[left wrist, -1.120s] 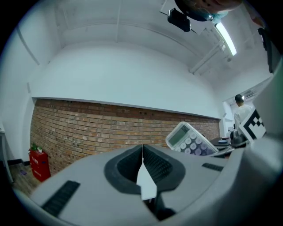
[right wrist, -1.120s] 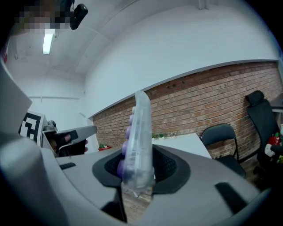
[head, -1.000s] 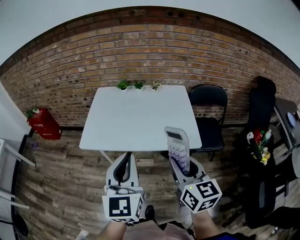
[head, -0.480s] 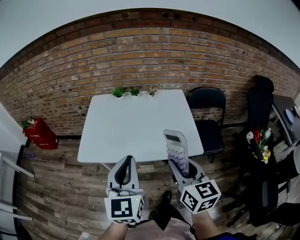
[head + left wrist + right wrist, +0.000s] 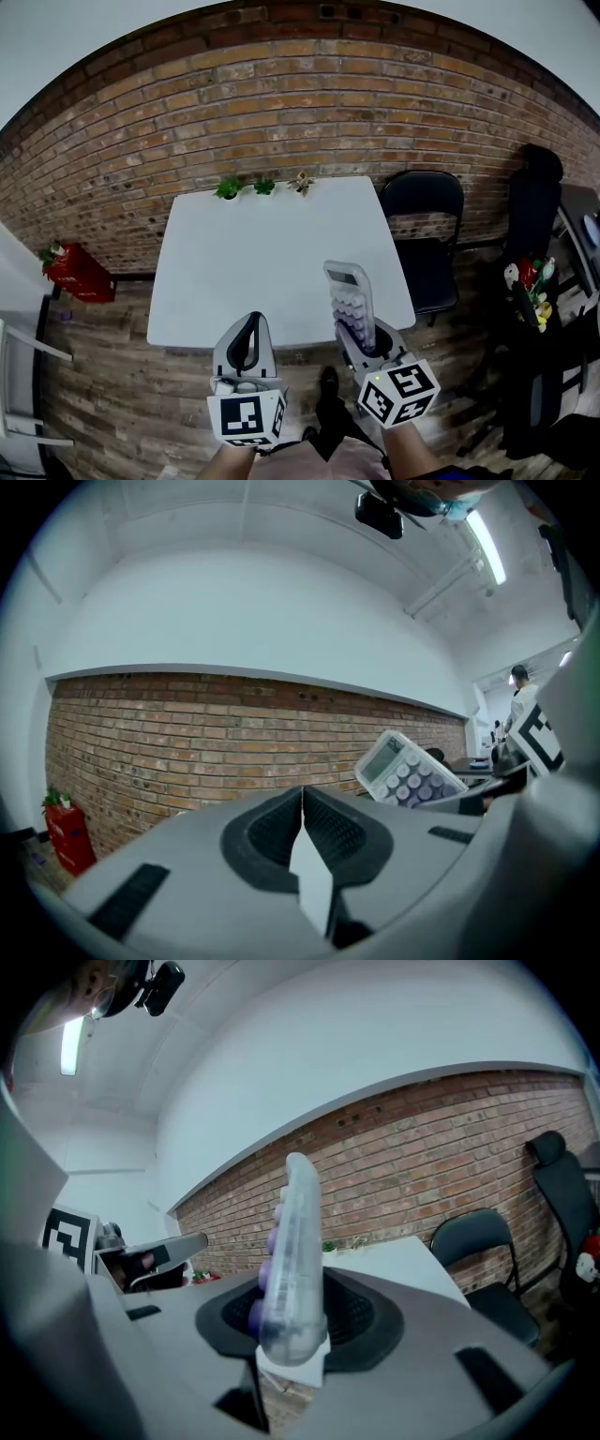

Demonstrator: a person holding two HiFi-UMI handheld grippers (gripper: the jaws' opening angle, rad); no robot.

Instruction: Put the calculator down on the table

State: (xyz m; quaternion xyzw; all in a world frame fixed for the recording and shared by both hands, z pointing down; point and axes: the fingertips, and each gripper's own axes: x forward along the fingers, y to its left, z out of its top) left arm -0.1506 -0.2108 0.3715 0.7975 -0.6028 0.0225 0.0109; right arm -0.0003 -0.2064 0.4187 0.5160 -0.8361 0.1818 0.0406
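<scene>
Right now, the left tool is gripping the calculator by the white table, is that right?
Not quite: the right tool grips the calculator, not the left. The right gripper view shows it clamped between that tool's jaws, while the left tool is shut on nothing. It is by the white table, as the head view shows.

Left gripper (image 5: pixel 247 325) held low at the person's left, pointing forward and about level; jaws pressed together along one seam in the left gripper view (image 5: pixel 302 803), nothing between them; its marker cube (image 5: pixel 246 417) faces the head camera. Right gripper (image 5: pixel 364 336) alongside, near but apart, tipped slightly downward; jaws clamped on the lower end of the calculator (image 5: pixel 345 292), which stands edge-on in the right gripper view (image 5: pixel 291 1241). Both forearms (image 5: pixel 409 457) enter from the bottom edge.
</scene>
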